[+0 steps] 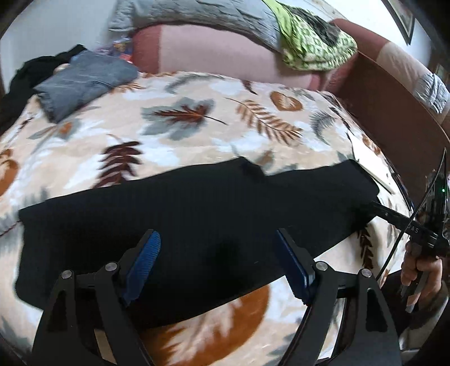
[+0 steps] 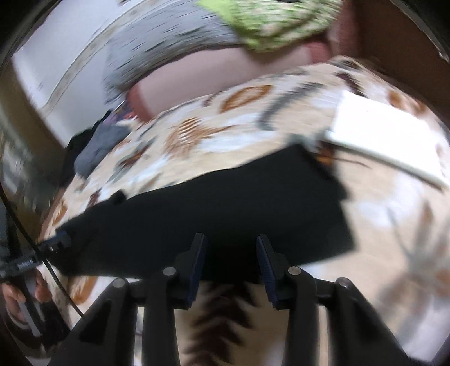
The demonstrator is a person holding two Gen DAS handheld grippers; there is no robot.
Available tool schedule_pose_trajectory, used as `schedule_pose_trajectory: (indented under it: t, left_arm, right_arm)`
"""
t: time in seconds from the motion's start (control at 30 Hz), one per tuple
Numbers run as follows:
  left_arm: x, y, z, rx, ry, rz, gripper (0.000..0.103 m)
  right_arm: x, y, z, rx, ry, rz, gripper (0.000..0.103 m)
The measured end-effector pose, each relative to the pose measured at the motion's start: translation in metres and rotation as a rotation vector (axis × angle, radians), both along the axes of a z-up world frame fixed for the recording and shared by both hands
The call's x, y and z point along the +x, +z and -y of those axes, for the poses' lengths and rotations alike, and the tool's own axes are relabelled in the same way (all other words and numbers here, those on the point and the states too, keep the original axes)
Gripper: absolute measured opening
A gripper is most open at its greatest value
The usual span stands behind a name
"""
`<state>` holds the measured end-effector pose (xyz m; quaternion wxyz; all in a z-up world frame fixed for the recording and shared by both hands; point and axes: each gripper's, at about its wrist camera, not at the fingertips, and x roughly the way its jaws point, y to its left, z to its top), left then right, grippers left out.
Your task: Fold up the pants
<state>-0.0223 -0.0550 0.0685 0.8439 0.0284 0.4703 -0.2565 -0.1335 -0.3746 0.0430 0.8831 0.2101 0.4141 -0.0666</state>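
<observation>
Black pants [image 1: 180, 214] lie flat in a long folded band across the leaf-patterned blanket [image 1: 174, 118]. My left gripper [image 1: 218, 239] is open and empty, its blue pads just above the pants' near edge. In the left wrist view the right gripper [image 1: 393, 218] reaches in from the right, its tip at the pants' right end. In the right wrist view the pants [image 2: 225, 208] lie ahead and my right gripper [image 2: 230, 247] is open over their near edge. The left gripper [image 2: 53, 245] shows at the pants' left end.
A folded grey garment [image 1: 81, 84] and a dark cloth [image 1: 28, 73] lie at the blanket's far left. A pink bolster [image 1: 225, 56], grey quilt [image 1: 197, 14] and green cloth [image 1: 312, 42] lie at the back. A white flat item [image 2: 388, 135] lies at the right. A brown bed frame [image 1: 393, 107] borders the right.
</observation>
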Motion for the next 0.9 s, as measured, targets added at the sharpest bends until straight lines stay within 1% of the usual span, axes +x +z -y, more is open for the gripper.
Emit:
schedule_pose_trajectory:
  t: [0.1, 0.2, 0.27, 0.37, 0.43, 0.5, 0.53, 0.57, 0.6, 0.67, 0.8, 0.83, 0.9]
  left_arm:
    - [0.002, -0.003, 0.020, -0.014, -0.032, -0.010, 0.083]
    - [0.004, -0.005, 0.041, -0.029, -0.064, -0.015, 0.083]
    - [0.003, -0.006, 0.053, -0.041, -0.088, -0.019, 0.083]
    - [0.005, -0.013, 0.066, -0.033, -0.106, -0.027, 0.083]
    - [0.007, -0.020, 0.071, -0.022, -0.107, -0.042, 0.083]
    - [0.007, -0.026, 0.072, -0.016, -0.105, -0.055, 0.083]
    - [0.006, -0.027, 0.072, -0.014, -0.104, -0.054, 0.083]
    - [0.005, -0.027, 0.071, -0.014, -0.103, -0.052, 0.083]
    - [0.004, -0.027, 0.071, -0.013, -0.104, -0.049, 0.083]
    - [0.003, -0.027, 0.070, -0.012, -0.106, -0.049, 0.083]
    - [-0.004, -0.016, 0.063, -0.033, -0.108, -0.043, 0.083]
    - [-0.006, -0.013, 0.059, -0.040, -0.107, -0.031, 0.083]
    - [-0.010, -0.008, 0.053, -0.046, -0.100, -0.010, 0.083]
  right_arm:
    - [-0.008, -0.003, 0.023, 0.039, -0.061, 0.006, 0.039]
    - [-0.006, -0.007, 0.033, 0.083, -0.072, 0.007, 0.039]
    - [0.000, -0.012, 0.035, 0.093, -0.070, -0.001, 0.039]
    - [0.011, -0.016, 0.039, 0.094, -0.081, -0.008, 0.039]
    - [0.017, -0.021, 0.042, 0.115, -0.091, -0.007, 0.039]
    - [0.021, -0.027, 0.048, 0.149, -0.127, -0.018, 0.037]
    - [0.021, -0.027, 0.050, 0.164, -0.136, -0.010, 0.035]
    - [0.021, -0.027, 0.052, 0.165, -0.143, -0.008, 0.028]
    - [0.021, -0.025, 0.051, 0.135, -0.149, -0.014, 0.003]
    - [0.015, -0.017, 0.047, 0.108, -0.144, 0.005, 0.004]
    - [-0.008, 0.016, 0.035, 0.064, -0.123, 0.078, 0.003]
    - [-0.012, 0.020, 0.034, 0.065, -0.121, 0.086, 0.003]
    - [-0.017, 0.019, 0.034, 0.063, -0.116, 0.069, 0.003]
